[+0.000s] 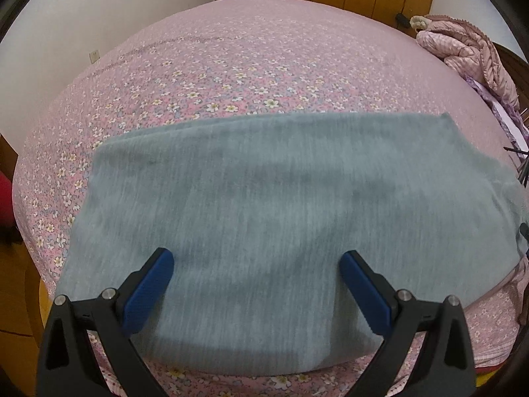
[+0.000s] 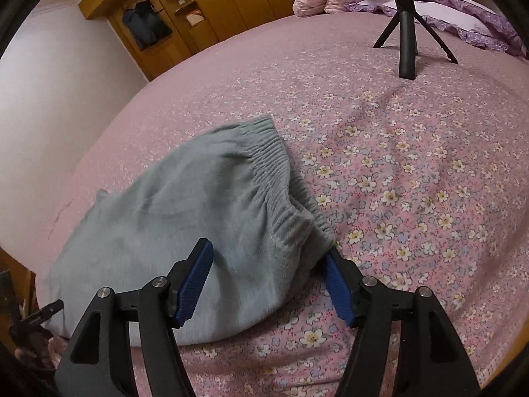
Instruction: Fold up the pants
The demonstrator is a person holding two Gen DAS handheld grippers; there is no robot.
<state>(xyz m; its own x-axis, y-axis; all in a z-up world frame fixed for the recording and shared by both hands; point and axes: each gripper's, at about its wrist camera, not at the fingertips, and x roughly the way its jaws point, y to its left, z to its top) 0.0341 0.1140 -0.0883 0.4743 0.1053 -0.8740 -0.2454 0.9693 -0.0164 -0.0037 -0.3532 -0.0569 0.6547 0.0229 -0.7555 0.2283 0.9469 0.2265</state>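
Fuzzy grey-blue pants [image 1: 264, 225] folded on floral bedsheet [image 1: 215, 76], left gripper [image 1: 256, 268] and right gripper [image 2: 269, 258] both spread

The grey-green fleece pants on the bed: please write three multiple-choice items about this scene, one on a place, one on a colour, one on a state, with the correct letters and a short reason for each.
1. Where does the small black tripod stand?
A. on the flowered pink bedsheet, beyond the pants
B. on the pants
C. on the floor

2. What colour are the pads on the gripper fingers?
A. red
B. blue
C. white

3. How are the two grippers?
A. both shut on the pants
B. one open, one shut
C. both open

Answers:
1 A: the small black tripod rests on the flowered pink bedsheet, apart from the grey-green fleece pants.
2 B: the pads are blue in both views.
3 C: the left gripper and the right gripper have their fingers spread wide, with nothing pinched.
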